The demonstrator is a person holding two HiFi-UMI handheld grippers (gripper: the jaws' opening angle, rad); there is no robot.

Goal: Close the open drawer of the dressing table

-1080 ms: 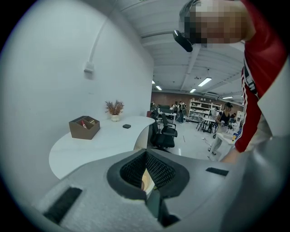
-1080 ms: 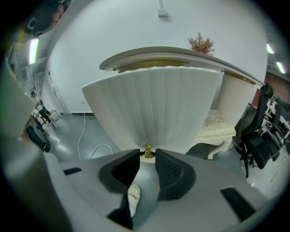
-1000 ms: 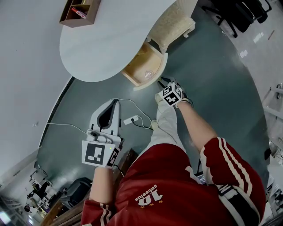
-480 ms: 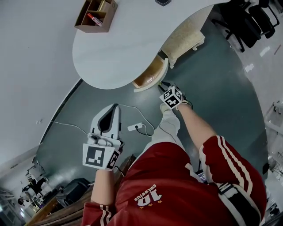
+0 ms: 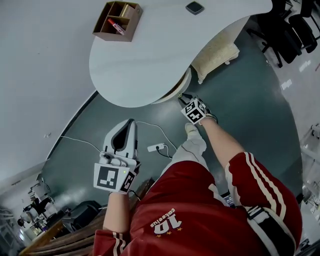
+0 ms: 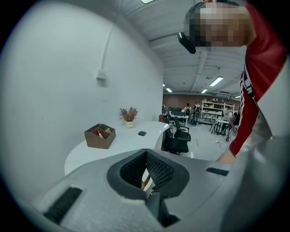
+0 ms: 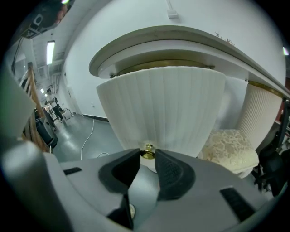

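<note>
The dressing table (image 5: pixel 150 55) has a white rounded top. Its drawer (image 5: pixel 176 91) is pushed in beneath the top, so only the curved ribbed front (image 7: pixel 163 108) shows, and a thin gap remains under the top in the right gripper view. My right gripper (image 5: pixel 181 95) is at the drawer front, its jaws closed on the small brass knob (image 7: pixel 147 152). My left gripper (image 5: pixel 131 122) hangs in the air over the floor, well short of the table, its pads together at the tips (image 6: pixel 146 152) with nothing between them.
A wooden organiser (image 5: pixel 117 20) and a small dark object (image 5: pixel 194 7) sit on the table top. A cream stool (image 5: pixel 216 55) stands right of the drawer. A power strip with cable (image 5: pixel 155 147) lies on the floor. Office chairs (image 5: pixel 285 25) stand at the far right.
The drawer has slid in under the table top; its wooden inside no longer shows. My right gripper went with it on the knob. The left gripper has hardly shifted.
</note>
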